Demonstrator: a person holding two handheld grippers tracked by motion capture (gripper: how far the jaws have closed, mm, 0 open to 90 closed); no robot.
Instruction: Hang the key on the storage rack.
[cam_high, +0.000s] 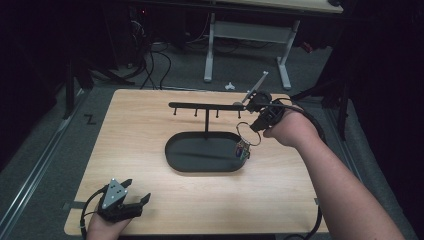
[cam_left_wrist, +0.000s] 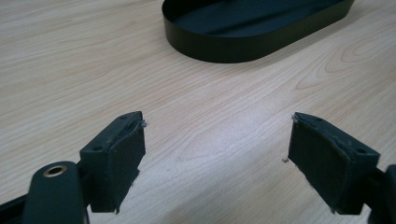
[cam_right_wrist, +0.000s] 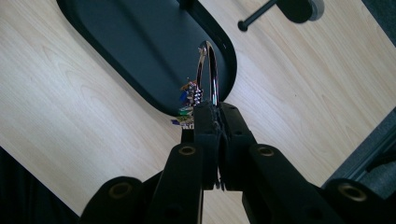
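Your right gripper (cam_high: 255, 125) pinches the key ring (cam_high: 248, 134) tight above the black tray (cam_high: 172, 150) — your left gripper (cam_high: 135, 200) gapes wide, holding nothing.

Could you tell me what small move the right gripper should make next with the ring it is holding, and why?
Probably lift it a little toward the bar's end peg. The right gripper is shut on the metal ring, which hangs with its colourful charm over the black tray's rim, just below the rack's bar.

Black tray (cam_high: 175, 150), silver ring (cam_right_wrist: 208, 70)
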